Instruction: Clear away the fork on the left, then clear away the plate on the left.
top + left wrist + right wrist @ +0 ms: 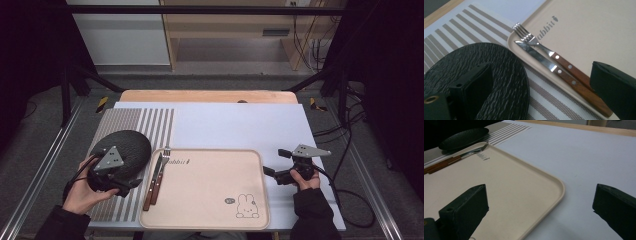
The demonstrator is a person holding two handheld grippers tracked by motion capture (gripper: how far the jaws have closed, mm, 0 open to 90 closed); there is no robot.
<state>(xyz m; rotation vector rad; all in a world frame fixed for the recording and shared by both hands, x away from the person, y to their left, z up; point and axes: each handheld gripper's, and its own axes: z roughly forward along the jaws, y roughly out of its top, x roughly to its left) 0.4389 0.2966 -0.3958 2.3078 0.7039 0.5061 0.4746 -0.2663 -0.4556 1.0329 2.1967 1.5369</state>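
A textured black plate (127, 144) (499, 72) rests on the striped placemat (135, 120) at the left. A fork (161, 172) (534, 41) and a knife (151, 182) (536, 56), both wooden-handled, lie side by side along the left rim of the beige tray (210, 190) (506, 182). My left gripper (131, 186) (541, 82) hovers open at the plate's near edge, nothing between its jaws. My right gripper (275, 161) (541, 202) is open just right of the tray, its jaws straddling the tray's right rim with nothing held.
A pale white mat (240, 125) covers the tabletop beyond and right of the tray. The tray bears a rabbit drawing (246, 206) near its front right corner. Cables trail off the table's right side (350, 190). Metal rails flank the table.
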